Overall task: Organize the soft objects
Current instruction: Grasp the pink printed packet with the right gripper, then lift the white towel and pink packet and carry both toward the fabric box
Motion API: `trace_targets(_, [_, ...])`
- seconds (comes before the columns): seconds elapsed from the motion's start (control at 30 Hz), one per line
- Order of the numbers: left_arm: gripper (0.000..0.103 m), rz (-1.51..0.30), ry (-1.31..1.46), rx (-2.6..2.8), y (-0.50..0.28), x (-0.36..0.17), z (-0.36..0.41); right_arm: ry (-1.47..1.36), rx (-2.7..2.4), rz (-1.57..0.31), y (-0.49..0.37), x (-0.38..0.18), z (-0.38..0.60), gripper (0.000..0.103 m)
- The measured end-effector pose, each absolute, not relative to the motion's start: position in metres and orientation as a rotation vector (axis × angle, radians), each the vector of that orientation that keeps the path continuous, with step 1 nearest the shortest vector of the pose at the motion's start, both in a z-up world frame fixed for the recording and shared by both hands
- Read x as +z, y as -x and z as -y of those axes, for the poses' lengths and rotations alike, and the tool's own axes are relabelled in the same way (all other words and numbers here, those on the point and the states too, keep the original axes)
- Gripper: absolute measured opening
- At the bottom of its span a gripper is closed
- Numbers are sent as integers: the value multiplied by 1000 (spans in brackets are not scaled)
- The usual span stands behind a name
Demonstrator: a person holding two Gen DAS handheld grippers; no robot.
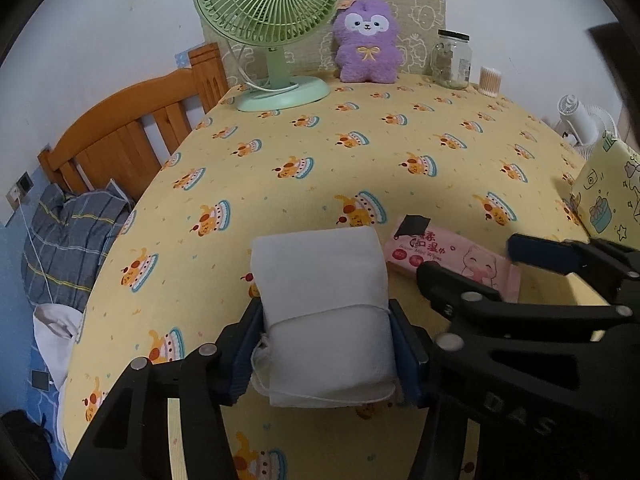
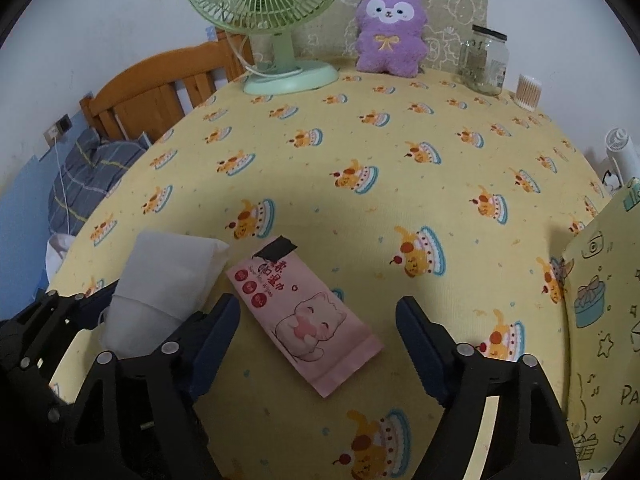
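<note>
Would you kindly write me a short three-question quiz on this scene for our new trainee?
1. True or false: the left claw is shut on the white cloth roll.
2. What lies on the sheet between the right claw's open fingers? A) jar B) pink wipes pack C) cotton swabs
3. Fill in: at the far edge, the purple plush sits between the green fan and the glass ____.

Key:
1. True: both pads press the roll's sides.
2. B: the wipes pack lies flat there, ungripped.
3. jar, with the swab tub beyond it.
</note>
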State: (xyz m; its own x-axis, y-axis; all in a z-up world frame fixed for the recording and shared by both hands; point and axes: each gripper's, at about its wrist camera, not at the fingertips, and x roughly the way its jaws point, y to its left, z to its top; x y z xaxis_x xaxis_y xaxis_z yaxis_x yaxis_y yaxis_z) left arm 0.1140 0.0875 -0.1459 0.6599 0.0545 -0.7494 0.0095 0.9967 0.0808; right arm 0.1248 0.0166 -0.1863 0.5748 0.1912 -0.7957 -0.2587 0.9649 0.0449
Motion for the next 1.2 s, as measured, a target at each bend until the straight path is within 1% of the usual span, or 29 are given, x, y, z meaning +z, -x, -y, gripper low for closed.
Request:
trace_targets(0.1, [62,-856,-70,20,-116,-146,-90,109,258,-912,-129,-187,-23,75])
trace_targets(0.2, [63,-865,-44,14,-121,-146,-92,106,275,-916,-133,-186,-27,67])
trace_targets(0.23, [63,-864,-50,14,-122,-146,-91,104,278,-915,-133,-185,-27,62])
trace_targets(0.27, [63,-862,-54,16,-123,-146,-89,101,282,-915,-133,-185,-27,59])
trace_targets(0.3, [62,-860,-62,13,-124,-146,-87,99,279,-913,-134,-185,-27,48])
trace_targets(0.33, [62,-857,-69,12,-125,-146,-86,98,271,-909,-134,-184,-26,45])
trace_targets(0.53, [58,-851,-75,-14,-126,-146,-76,69,244,-902,-133,-184,-18,41])
trace_targets(0.9, [55,-852,-47,-38,-125,-142,-61,49,201,-871,-120,-175,4,41])
trace_targets(1.2, [52,-826,-53,-65,-117,-129,-42,50,183,-835,-107,-159,17,41])
